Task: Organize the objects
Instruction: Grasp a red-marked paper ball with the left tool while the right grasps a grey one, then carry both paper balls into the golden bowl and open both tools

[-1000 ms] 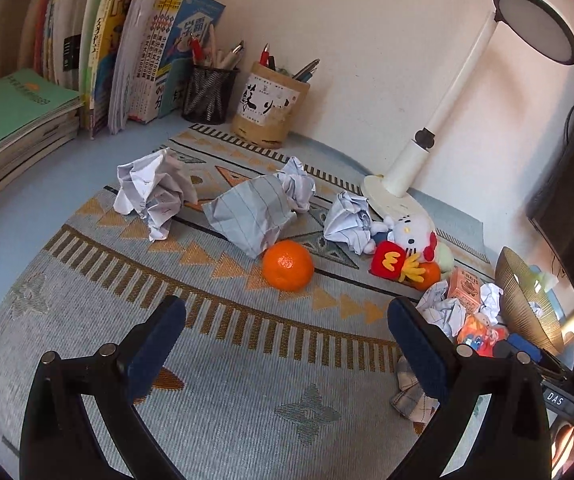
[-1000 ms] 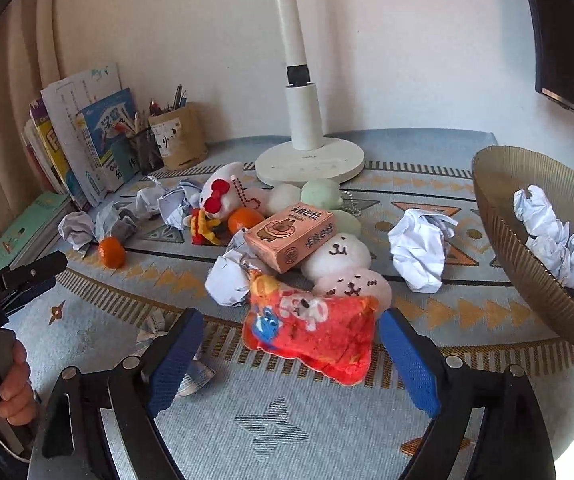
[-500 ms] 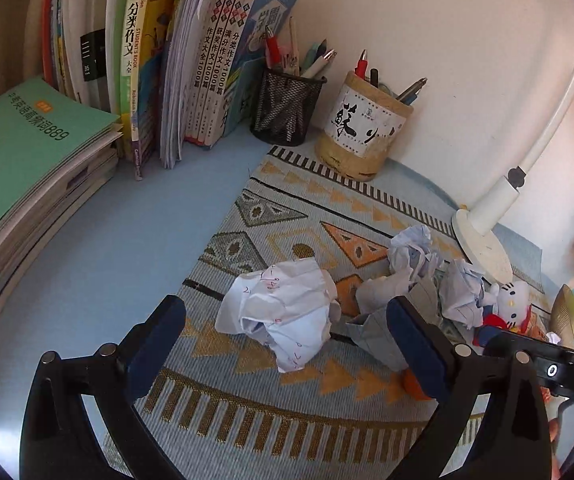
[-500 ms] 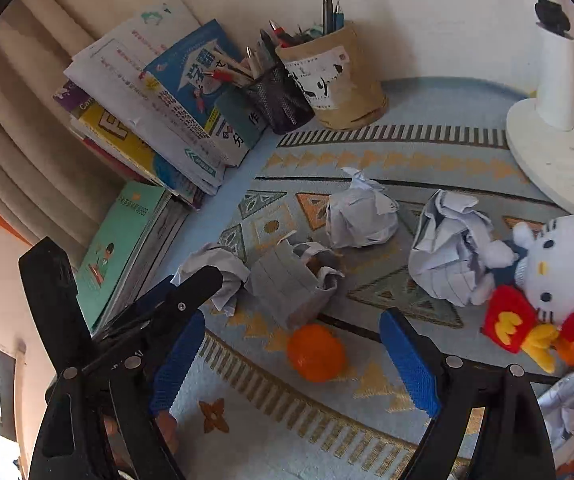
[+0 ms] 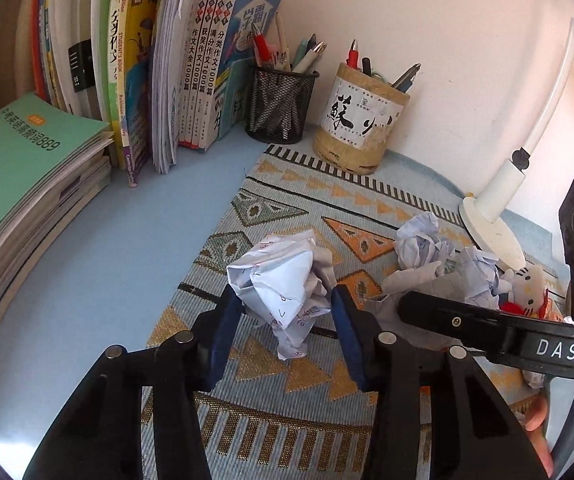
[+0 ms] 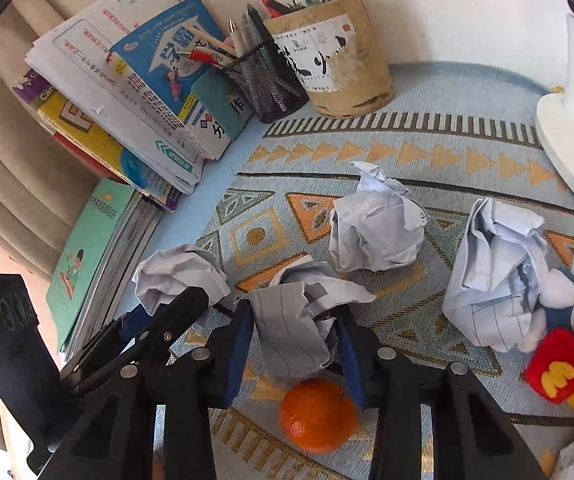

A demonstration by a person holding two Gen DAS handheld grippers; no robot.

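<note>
A white crumpled paper ball (image 5: 283,276) with red writing lies on the patterned mat (image 5: 271,208). My left gripper (image 5: 285,308) is closing on it, its blue pads pressing both sides. In the right wrist view a grey lined paper ball (image 6: 291,328) sits between the blue pads of my right gripper (image 6: 295,340), which is also closing and squeezing it. An orange (image 6: 319,414) rests on the mat just below that ball, between the fingers. The two grippers stand side by side, the left one's finger (image 6: 155,320) showing beside the right.
Two more paper balls (image 6: 375,232) (image 6: 491,272) and a plush cat toy (image 6: 567,320) lie to the right. A lamp base (image 6: 567,140), a mesh pen cup (image 6: 267,76) and a round pen holder (image 6: 339,60) stand at the back. Books (image 6: 127,92) line the left.
Both grippers swung left toward the books, away from the toys and bowl. Their wide-open jaws have since closed onto a paper ball each.
</note>
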